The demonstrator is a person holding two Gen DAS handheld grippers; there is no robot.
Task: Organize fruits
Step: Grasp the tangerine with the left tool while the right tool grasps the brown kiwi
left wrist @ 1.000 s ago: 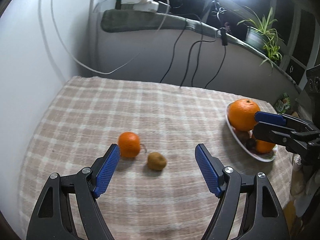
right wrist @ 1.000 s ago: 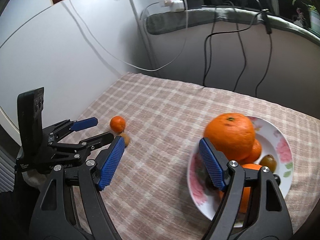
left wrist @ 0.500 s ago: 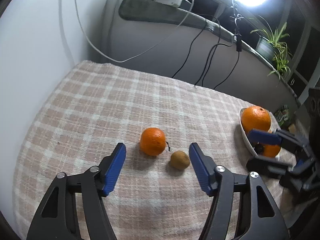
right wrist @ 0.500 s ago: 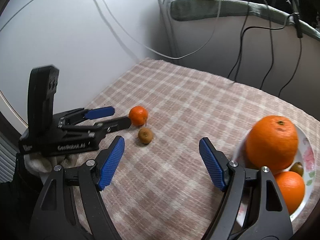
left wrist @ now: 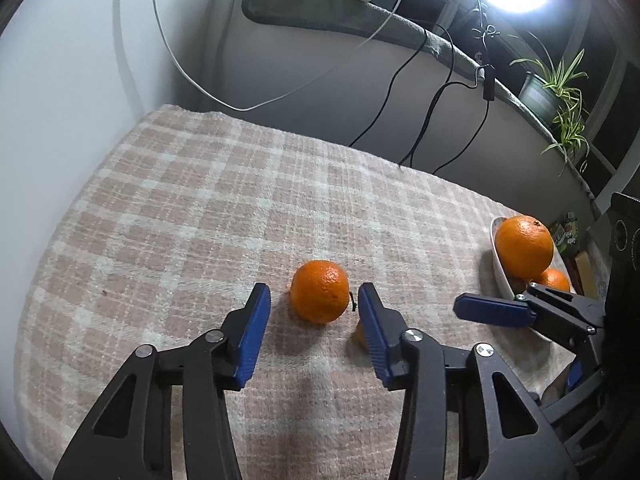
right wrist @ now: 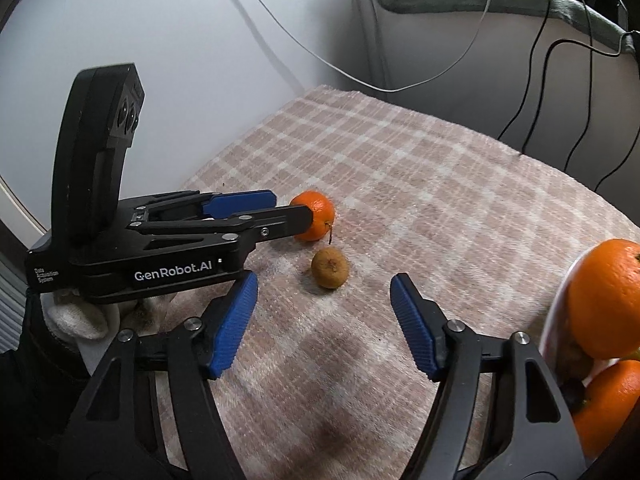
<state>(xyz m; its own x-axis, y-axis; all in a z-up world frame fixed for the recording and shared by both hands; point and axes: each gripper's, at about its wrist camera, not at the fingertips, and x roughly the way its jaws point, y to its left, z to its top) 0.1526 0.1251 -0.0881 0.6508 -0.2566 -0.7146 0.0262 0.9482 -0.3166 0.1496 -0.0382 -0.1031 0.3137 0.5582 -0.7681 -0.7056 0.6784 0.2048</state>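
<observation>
A small orange (left wrist: pixel 319 297) lies on the checked cloth, between the blue tips of my open left gripper (left wrist: pixel 314 322); no contact shows. It also shows in the right wrist view (right wrist: pixel 316 219), partly behind the left gripper (right wrist: pixel 276 210). A brown kiwi (right wrist: pixel 329 269) lies just beside it, mostly hidden behind my left gripper's right finger in the left wrist view (left wrist: pixel 360 334). My right gripper (right wrist: pixel 324 322) is open and empty, just short of the kiwi. A white plate (left wrist: pixel 505 280) at the right holds a large orange (left wrist: pixel 523 246) and smaller fruit.
The table's checked cloth (left wrist: pixel 240 208) ends at a white wall on the left and a grey ledge behind. Black and white cables (left wrist: pixel 420 120) hang down to the back edge. A potted plant (left wrist: pixel 556 92) stands on the ledge at the right.
My left gripper has moved forward and narrowed around the small orange. My right gripper has swung left from the plate toward the kiwi.
</observation>
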